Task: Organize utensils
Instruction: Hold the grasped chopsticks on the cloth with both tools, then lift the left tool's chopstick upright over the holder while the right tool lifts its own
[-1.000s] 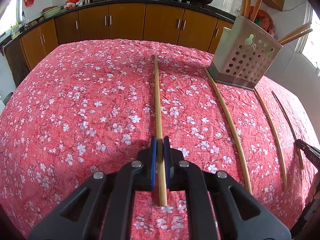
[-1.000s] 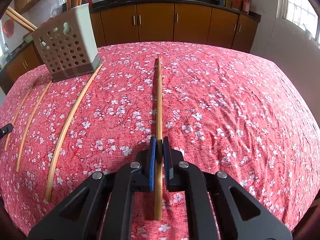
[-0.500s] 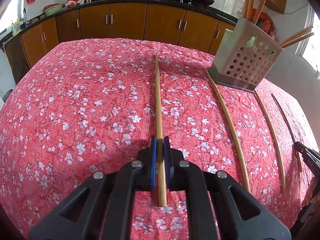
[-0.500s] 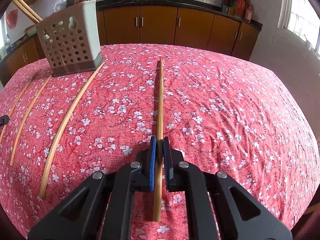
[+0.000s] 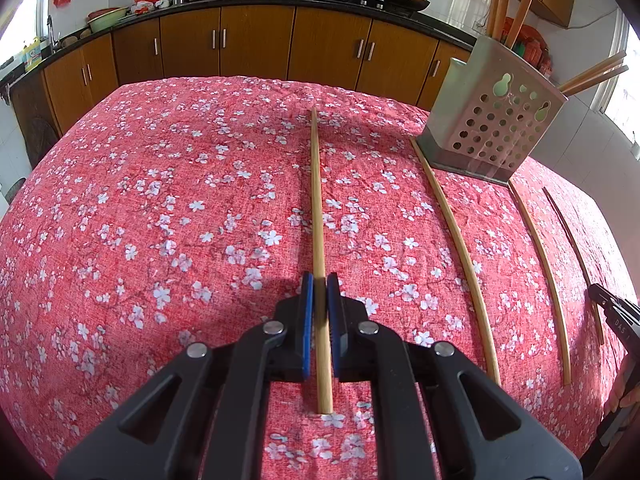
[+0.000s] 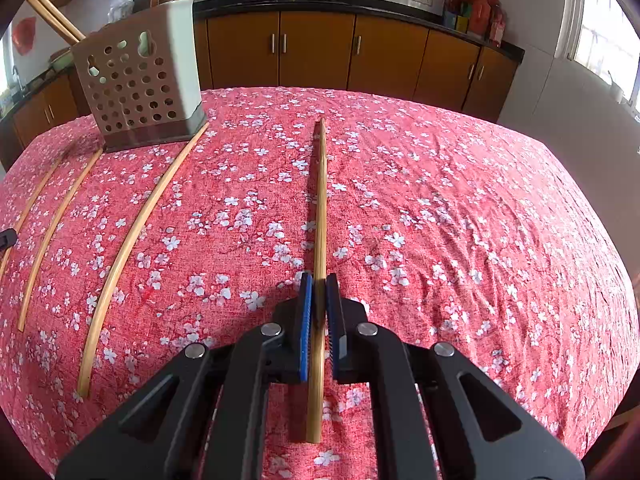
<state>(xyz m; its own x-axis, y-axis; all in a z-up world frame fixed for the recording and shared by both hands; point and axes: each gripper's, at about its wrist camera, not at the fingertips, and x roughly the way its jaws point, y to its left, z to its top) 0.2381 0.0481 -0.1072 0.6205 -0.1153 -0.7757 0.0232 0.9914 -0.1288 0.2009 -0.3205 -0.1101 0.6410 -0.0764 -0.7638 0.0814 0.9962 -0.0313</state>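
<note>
Two chopsticks are pinched near their butt ends, presumably for a lift into the holder point(image 5: 496, 120): one point(image 5: 318, 216) by the left hand-held gripper point(image 5: 319, 300), one point(image 6: 320, 216) by the right hand-held gripper point(image 6: 319, 300). Three more, possibly, lie between on the surface point(image 5: 160, 200).

Table under red cloth with white blossom print point(image 5: 168, 208). Directly on cloth: perforated grey metal utensil holder point(image 5: 496, 128), upright; three loose bamboo chopsticks point(image 5: 464, 256) beside it.
</note>
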